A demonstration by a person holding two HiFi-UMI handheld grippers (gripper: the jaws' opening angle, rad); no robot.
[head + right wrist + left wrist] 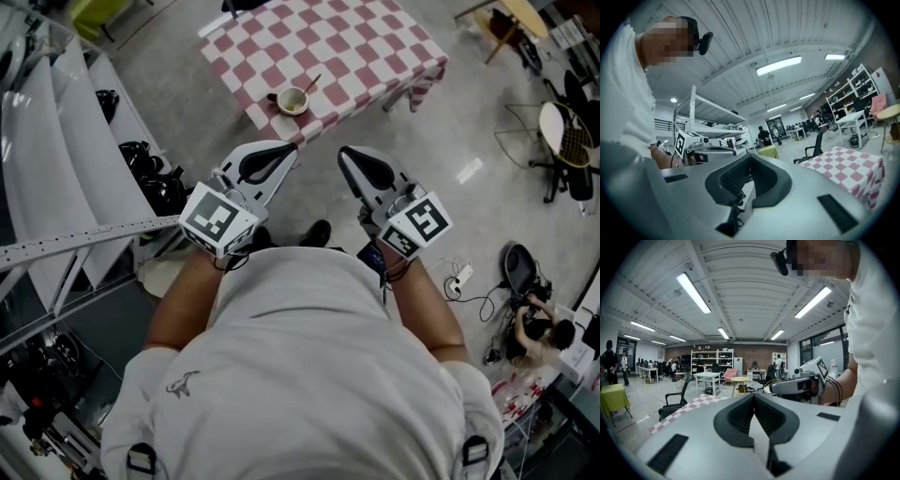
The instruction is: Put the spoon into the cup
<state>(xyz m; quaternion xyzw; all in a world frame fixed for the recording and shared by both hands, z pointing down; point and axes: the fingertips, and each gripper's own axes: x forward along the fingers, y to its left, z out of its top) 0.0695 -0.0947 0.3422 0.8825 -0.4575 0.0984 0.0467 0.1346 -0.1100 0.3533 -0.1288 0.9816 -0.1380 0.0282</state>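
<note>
A small cream cup (292, 100) stands near the front edge of the red-and-white checked table (375, 56). A thin brown spoon (310, 85) angles up and right from the cup's rim; I cannot tell whether it lies in the cup or beside it. My left gripper (292, 148) and right gripper (343, 152) are held close to my chest, well short of the table, both shut and empty. In the left gripper view the left gripper (753, 394) points level across the room; in the right gripper view the right gripper (750, 155) does the same.
A metal shelving rack (56, 187) with black gear stands at my left. Chairs and a round frame (562, 131) are at the right, and cables (469, 281) lie on the floor. A black office chair (675, 401) stands beyond the table.
</note>
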